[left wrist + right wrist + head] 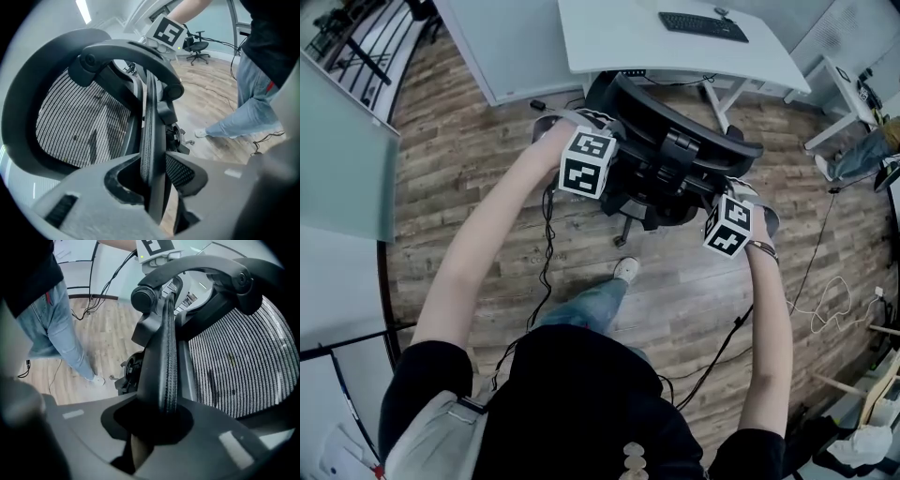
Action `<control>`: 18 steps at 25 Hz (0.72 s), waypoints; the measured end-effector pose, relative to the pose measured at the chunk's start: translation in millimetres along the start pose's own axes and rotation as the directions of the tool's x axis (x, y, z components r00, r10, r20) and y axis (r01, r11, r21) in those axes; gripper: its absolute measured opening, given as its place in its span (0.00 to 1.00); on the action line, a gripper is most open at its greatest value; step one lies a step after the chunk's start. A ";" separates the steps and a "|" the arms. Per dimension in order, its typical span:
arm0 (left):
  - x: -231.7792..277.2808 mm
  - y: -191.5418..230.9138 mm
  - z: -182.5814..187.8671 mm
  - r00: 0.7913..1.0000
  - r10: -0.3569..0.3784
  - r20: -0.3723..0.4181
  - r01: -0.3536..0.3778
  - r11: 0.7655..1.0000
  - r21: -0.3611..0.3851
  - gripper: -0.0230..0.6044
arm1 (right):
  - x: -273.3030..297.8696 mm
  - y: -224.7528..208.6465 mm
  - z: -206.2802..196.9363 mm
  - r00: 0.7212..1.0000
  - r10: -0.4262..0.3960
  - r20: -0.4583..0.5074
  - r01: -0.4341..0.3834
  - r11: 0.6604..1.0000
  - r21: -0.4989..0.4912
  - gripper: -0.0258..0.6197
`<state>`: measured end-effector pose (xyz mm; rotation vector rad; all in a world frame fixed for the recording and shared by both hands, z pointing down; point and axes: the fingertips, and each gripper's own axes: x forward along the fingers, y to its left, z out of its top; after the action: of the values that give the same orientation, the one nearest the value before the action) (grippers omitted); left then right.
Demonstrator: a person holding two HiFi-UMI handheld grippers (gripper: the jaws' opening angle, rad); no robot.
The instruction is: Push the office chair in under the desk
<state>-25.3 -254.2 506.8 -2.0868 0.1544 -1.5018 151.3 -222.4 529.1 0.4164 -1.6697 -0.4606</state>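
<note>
Both grippers are on the chair (675, 141). The left gripper (153, 180) pinches the backrest's left rim and the right gripper (159, 420) pinches its right rim. The chair stands on the wood floor at the white bench's (609, 42) front edge, with its backrest toward the person.

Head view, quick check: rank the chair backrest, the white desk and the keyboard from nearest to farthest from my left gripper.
1. Chair backrest: the left gripper is clamped on its left edge, so it is touching.
2. Desk: beyond the chair, with its near edge just past the backrest.
3. Keyboard: farthest, lying on the desk toward its far right.
</note>
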 end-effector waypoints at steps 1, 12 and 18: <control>4.0 7.7 2.6 1.000 -0.004 0.000 0.004 1.000 -0.008 0.27 | 3.2 -8.3 -6.2 1.000 0.008 0.004 -0.008 1.000 -0.005 0.14; 58.7 58.0 12.4 0.999 0.018 -0.042 -0.021 0.997 -0.079 0.27 | 52.3 -65.0 -55.9 1.000 0.014 0.024 -0.012 0.998 -0.065 0.15; 93.8 131.9 29.6 0.998 0.025 -0.062 -0.032 0.993 -0.114 0.27 | 79.2 -137.8 -105.5 0.998 0.047 0.041 -0.043 0.994 -0.096 0.15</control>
<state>65.2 -391.5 513.2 -2.1202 0.2992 -1.5728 246.1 -387.8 537.5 0.2998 -1.6878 -0.5160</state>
